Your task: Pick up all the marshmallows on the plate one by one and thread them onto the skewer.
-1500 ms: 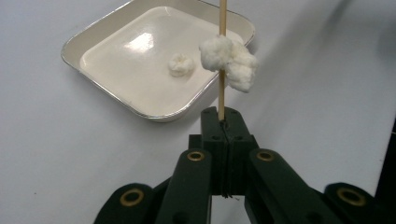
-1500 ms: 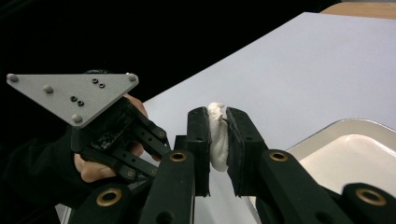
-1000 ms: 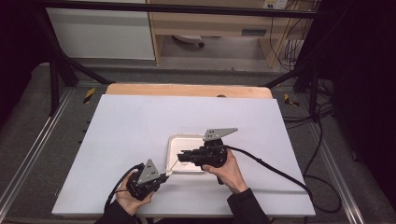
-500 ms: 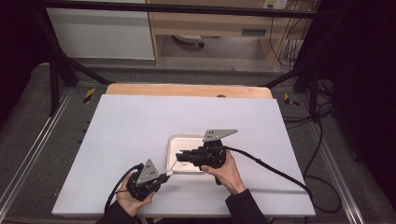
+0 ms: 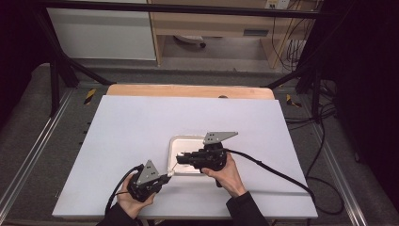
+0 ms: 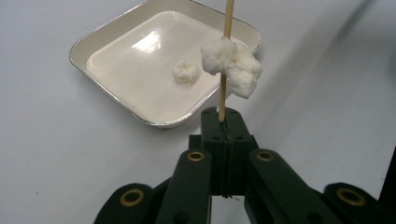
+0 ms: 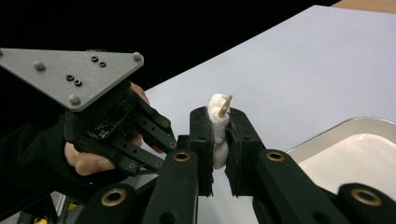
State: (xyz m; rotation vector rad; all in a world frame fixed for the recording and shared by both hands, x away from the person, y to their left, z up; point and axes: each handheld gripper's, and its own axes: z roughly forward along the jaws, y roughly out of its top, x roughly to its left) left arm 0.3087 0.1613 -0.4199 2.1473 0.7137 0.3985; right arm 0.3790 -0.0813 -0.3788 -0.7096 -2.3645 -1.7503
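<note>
Grippers meet near the table's 6 o'clock edge in the high view; the left gripper sits at about 7 o'clock of the tray, its jaws pointing toward 2 o'clock, and the right gripper lies over the tray's near part, jaws pointing toward 9 o'clock; a thin skewer runs between the 2. In the left gripper view the jaws are pressed together on the skewer's lower end, so the stick stands up from them toward 12 o'clock; a white fluffy lump is threaded on it partway up, and part of the lump hangs off toward 4 o'clock. Behind, at 11 o'clock of the jaws, the tray holds 1 small white piece on its floor, apart from the skewer. In the right gripper view the right gripper is clamped on the lump, both pads squeezing it from the sides; the skewer's tip pokes out of the lump's top; the left gripper and its hand show at 9 o'clock, and the tray's corner at 4 o'clock.
</note>
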